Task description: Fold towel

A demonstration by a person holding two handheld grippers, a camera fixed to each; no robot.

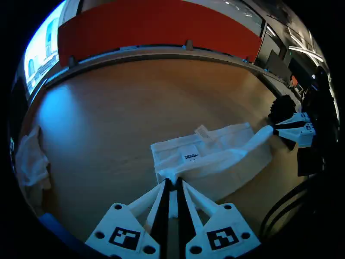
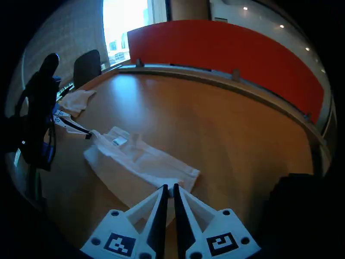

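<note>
The left tongs [image 1: 172,183] and right tongs [image 2: 169,190] each pinch an opposite end of the white towel [image 1: 215,155] lying on the worktop [image 1: 129,108].

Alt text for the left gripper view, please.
The left hand-held gripper pinches the near corner of a white towel lying on a wooden table. The right hand-held gripper grips its far corner. Another white cloth lies at the view's left, and a red partition stands behind.
</note>
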